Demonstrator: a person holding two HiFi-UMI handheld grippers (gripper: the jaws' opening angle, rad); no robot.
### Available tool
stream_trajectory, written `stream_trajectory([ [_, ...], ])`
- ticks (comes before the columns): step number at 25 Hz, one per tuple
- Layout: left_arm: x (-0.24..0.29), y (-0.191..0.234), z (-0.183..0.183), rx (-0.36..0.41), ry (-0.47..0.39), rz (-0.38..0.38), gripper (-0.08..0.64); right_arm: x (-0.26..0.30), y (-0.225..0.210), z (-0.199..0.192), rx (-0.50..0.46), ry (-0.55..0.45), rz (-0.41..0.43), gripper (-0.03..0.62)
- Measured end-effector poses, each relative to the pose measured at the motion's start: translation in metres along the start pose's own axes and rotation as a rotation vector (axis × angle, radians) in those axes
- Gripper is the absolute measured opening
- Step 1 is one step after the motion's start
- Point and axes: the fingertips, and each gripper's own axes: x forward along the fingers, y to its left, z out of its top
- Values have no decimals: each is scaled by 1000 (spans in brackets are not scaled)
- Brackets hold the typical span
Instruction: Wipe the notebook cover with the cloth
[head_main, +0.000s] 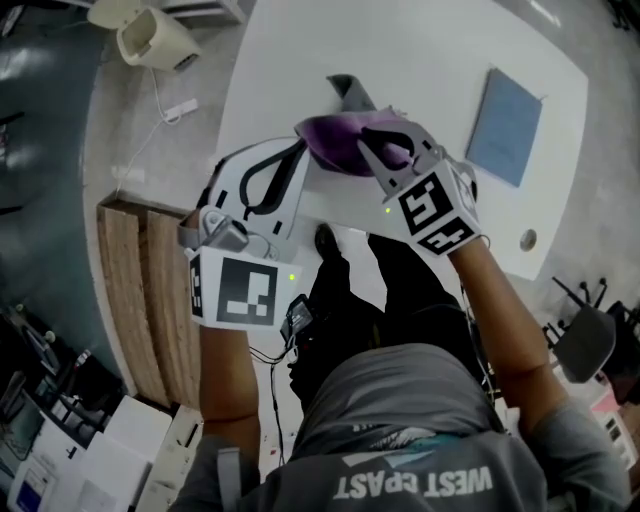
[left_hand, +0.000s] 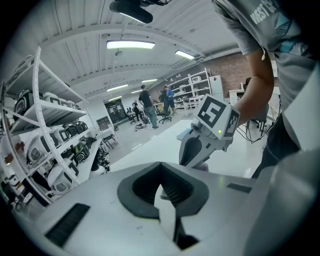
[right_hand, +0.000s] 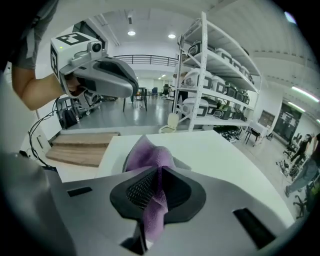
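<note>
Your R gripper points fwd and down over the near part of the white tabletop. The forearm is stretched out and the marker cube faces up. Its jaws are clamped on the purple fuzzy cloth. In the right gripper view a fold runs down btw the dark ribbed pads, and the rest bunches out past the tips. Can't tell if the cloth touches the table.

Your L gripper sits just beside it on the left, also angled down. Its jaws are pressed together w/ nothing btw them, tips right at the cloth's edge.

The flat blue rectangular notebook lies on the table's far right part, well apart from the cloth and both grippers.

White shelving racks hold rows of white units.

The tabletop has a small round hole near its right edge. A wooden platform lies on the grey floor left of the table, w/ a cream chair beyond it. People stand far back in the hall under ceiling strip lights.
</note>
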Motion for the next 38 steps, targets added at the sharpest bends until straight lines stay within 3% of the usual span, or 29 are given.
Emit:
stream_trajectory([
  [7,21,-1,48,87,-29,-52,2,-48,-32,4,41,-41,-101,49],
  [13,48,-15,80,146,-38,-121,2,-82,-61,-25,106,-34,-188,49],
  [27,151,-88,151,266,-61,-327,2,-151,-126,-198,314,102,-320,51],
  [33,189,-115,173,290,-73,-399,2,-204,-140,-276,447,178,-423,51],
  [38,206,-123,178,285,-72,-416,2,-222,-148,-296,459,220,-452,49],
])
